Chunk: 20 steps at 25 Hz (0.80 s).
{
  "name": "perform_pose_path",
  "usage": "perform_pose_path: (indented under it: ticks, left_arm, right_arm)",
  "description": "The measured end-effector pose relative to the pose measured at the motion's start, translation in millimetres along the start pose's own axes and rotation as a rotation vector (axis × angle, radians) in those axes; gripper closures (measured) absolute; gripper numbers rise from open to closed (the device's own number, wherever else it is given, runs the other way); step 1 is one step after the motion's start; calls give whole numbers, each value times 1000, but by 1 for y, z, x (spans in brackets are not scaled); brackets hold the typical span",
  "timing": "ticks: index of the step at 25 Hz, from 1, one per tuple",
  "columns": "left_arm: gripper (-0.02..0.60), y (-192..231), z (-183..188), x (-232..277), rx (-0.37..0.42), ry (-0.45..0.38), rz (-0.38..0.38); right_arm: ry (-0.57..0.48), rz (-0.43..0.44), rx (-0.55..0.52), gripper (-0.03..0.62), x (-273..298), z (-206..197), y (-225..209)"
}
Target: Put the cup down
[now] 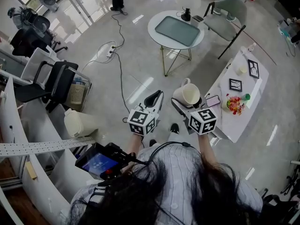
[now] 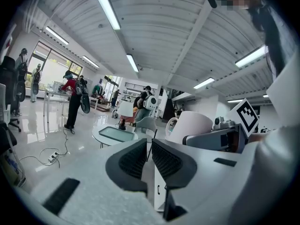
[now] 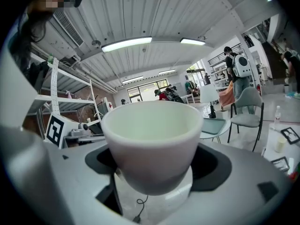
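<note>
A white cup (image 1: 186, 94) with a handle is held in the air over the floor, with my right gripper (image 1: 188, 102) shut on it. In the right gripper view the cup (image 3: 151, 139) fills the middle, upright and empty, with a dark jaw pad on each side of its body. My left gripper (image 1: 156, 95) hangs just left of the cup, its jaws shut with nothing between them. The left gripper view shows its two ribbed pads (image 2: 132, 159) almost touching, and the cup (image 2: 191, 124) off to the right.
A long white table (image 1: 247, 119) stands just right of the cup, with a phone (image 1: 213, 100), two dark frames (image 1: 235, 84) and a colourful bunch (image 1: 235, 104) on it. Farther off are a round table (image 1: 176, 30) and a grey chair (image 1: 227, 14). Cables (image 1: 119, 64) lie on the floor.
</note>
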<state>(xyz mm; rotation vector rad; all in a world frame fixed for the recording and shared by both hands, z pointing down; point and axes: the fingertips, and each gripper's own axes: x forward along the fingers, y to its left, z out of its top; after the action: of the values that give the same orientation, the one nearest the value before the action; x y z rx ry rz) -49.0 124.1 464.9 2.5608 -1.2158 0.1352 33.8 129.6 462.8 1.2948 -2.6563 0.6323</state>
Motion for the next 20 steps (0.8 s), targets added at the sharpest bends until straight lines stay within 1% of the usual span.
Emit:
perform_pose_path:
  ticks: [4, 9, 13, 20]
  left_arm:
    - [563, -4, 9, 24, 7, -8, 16]
    - [563, -8, 15, 47, 19, -10, 50]
    - [563, -7, 13, 59, 19, -4, 79]
    - [563, -3, 12, 75, 2, 15, 100]
  right_arm:
    - [3, 19, -28, 189, 5, 14, -25]
    - [4, 56, -39, 189, 13, 26, -50]
    - [6, 87, -43, 189, 20, 30, -63]
    - [6, 110, -19, 189, 27, 30, -78]
